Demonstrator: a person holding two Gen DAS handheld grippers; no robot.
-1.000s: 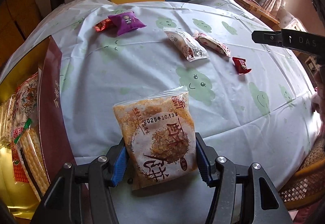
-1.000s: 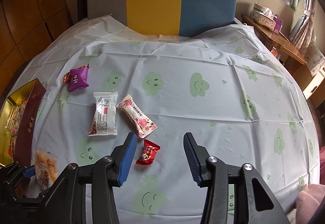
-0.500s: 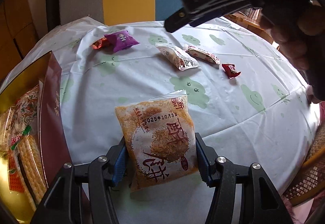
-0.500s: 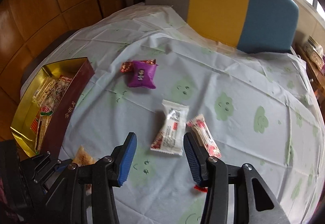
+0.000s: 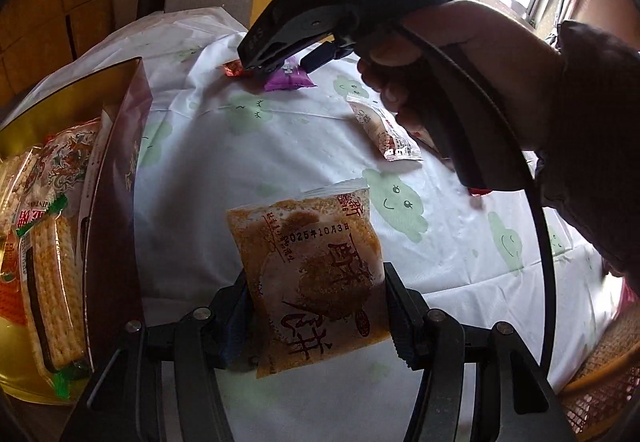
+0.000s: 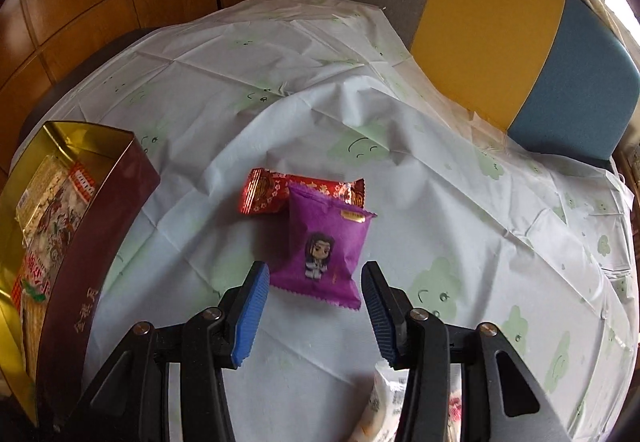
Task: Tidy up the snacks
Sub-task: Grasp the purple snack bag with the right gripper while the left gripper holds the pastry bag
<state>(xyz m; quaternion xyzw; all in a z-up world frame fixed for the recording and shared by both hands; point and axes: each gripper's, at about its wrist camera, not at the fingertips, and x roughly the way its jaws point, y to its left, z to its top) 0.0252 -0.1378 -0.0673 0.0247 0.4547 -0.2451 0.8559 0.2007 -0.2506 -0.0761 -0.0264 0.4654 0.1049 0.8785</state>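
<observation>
Two grippers and several wrapped snacks on the table w/ smiley-cloud tablecloth; we list hidden items first.

- Purple snack packet: in left wrist view mostly blocked by right gripper's black body; only lower edge shows.
- Red snack packet: partly under the purple one; print too small to read.
- White sachet: near end behind the person's hand; in right wrist view cut off at bottom edge, blurred.
- Small red item just below that hand: mostly covered, we can't ID it.
- Gift box, gold inside, maroon outside: cut off at left edge of both views. Holds cracker packs; gold characters on its side wall, not readable for us.

Task item in grip: orange-brown biscuit pouch, translucent, round biscuit visible inside, large brown calligraphy, date stamp reads "025年10月3日" (first digit unclear). Left gripper is clamped on its sides, pouch above the cloth just right of the box.

Right gripper: released, blue pads either side of the purple packet's near end, not touching. Packet shows a cartoon figure w/ dark hair and a small gold label, text illegible. It lies on the cloth, right of the box.

Multi-colour chair back (grey/yellow/blue) behind table.
</observation>
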